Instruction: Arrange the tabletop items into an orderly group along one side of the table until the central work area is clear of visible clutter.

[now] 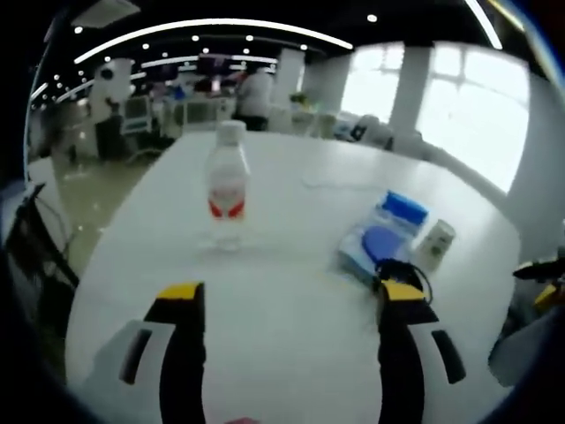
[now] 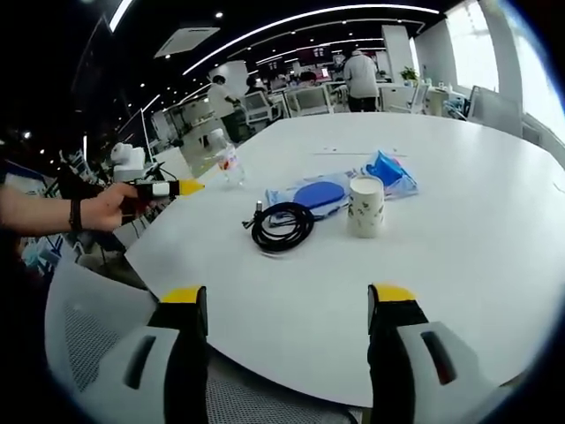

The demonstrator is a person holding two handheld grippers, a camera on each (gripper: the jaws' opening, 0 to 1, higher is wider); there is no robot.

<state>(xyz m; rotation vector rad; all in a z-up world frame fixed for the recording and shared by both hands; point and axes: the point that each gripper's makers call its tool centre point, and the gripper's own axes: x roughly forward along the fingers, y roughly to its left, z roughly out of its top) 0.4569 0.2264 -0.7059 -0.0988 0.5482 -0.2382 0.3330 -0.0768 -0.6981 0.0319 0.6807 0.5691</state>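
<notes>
A clear water bottle [image 1: 228, 181] with a red label stands upright on the white table [image 1: 291, 353], ahead of my left gripper [image 1: 291, 296], which is open and empty. Right of it lie a blue packet [image 1: 380, 238], a pale cup [image 1: 435, 245] and a black cable [image 1: 408, 270] partly behind my right-hand jaw. In the right gripper view, my right gripper [image 2: 290, 299] is open over the table's near edge. Beyond it are the coiled black cable [image 2: 282, 225], the patterned cup [image 2: 365, 205], the blue packet [image 2: 322, 193] and the bottle [image 2: 231, 165]. A hand holds the left gripper [image 2: 163, 188] at the table's left edge.
A grey mesh chair [image 2: 93, 340] sits below the table edge at lower left. A small blue pouch [image 2: 388, 170] lies behind the cup. Desks, chairs and standing people [image 2: 360, 75] fill the office beyond. The table [image 2: 459, 265] has bare surface to the right.
</notes>
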